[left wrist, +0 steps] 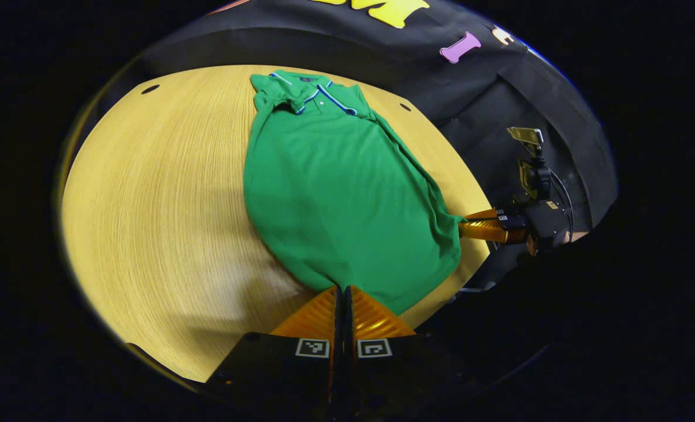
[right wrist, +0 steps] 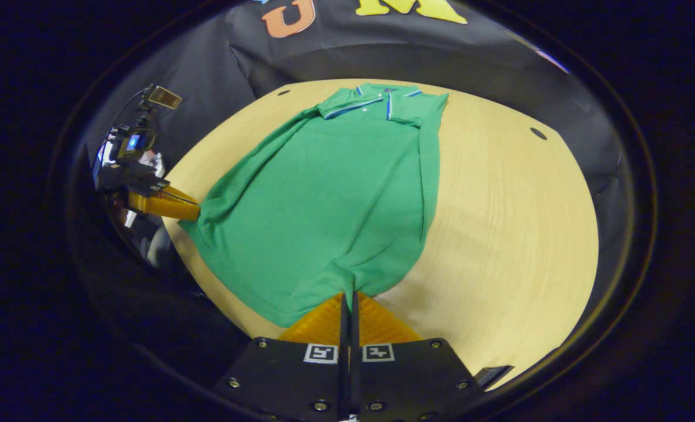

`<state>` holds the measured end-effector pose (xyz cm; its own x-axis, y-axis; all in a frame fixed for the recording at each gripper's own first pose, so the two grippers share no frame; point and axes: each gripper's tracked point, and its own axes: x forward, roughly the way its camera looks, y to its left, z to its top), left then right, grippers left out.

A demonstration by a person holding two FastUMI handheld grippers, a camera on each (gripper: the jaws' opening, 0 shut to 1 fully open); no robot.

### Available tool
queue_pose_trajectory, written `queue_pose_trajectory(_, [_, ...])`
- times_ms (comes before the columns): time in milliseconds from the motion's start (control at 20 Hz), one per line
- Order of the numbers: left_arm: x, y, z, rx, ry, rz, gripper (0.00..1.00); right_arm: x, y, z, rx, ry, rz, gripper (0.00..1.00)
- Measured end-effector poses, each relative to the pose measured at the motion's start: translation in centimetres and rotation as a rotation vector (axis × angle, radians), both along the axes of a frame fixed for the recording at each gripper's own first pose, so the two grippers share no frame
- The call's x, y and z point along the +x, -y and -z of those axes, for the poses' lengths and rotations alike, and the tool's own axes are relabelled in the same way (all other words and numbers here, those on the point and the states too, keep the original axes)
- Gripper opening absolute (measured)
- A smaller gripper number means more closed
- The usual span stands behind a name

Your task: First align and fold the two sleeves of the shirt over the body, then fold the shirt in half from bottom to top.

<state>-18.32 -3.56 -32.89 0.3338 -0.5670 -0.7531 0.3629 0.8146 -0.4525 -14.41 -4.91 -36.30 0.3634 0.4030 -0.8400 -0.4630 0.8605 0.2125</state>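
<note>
Shirt [left wrist: 335,193] hem is where both tongs grip: the left tongs [left wrist: 343,288] are pressed narrow on the bottom edge at one corner, fingers together with green cloth pinched between them. In the right gripper view the right tongs [right wrist: 349,293] are likewise closed tight on the hem, the cloth puckering into a small crease where they bite. Each pair shows in the other's view too: the right tongs [left wrist: 463,227] meet the hem's far corner near the table's edge, and the left tongs [right wrist: 195,212] do the same on the opposite side. From the hem the shirt lies flat, front up, on the wooden table [left wrist: 148,205], its sleeves folded in over the body so the sides run long and narrow. The collar [left wrist: 312,94], trimmed in blue and white, is at the far end, by the black cloth wall.
</note>
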Motion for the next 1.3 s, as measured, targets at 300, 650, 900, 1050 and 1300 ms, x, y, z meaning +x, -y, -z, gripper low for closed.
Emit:
queue_pose_trajectory(300, [3.2,-0.3,-4.2,-0.047,0.082,-0.026,0.03,3.4,-0.8,-4.5,0.095,0.064,0.033,0.01])
queue_pose_trajectory(650, [8.2,-1.1,-8.5,-0.06,0.189,-0.069,0.03,8.0,-0.7,-8.6,0.131,0.156,0.06,0.01])
queue_pose_trajectory(900, [12.1,-0.9,-11.5,-0.075,0.267,-0.085,0.03,12.4,-0.5,-11.8,0.143,0.234,0.074,0.01])
queue_pose_trajectory(1050, [15.3,-1.0,-13.7,-0.084,0.327,-0.102,0.03,14.5,-0.5,-13.4,0.15,0.268,0.084,0.01])
queue_pose_trajectory(1300, [21.0,-0.5,-16.5,-0.088,0.438,-0.129,0.03,17.9,-0.4,-15.6,0.16,0.296,0.118,0.01])
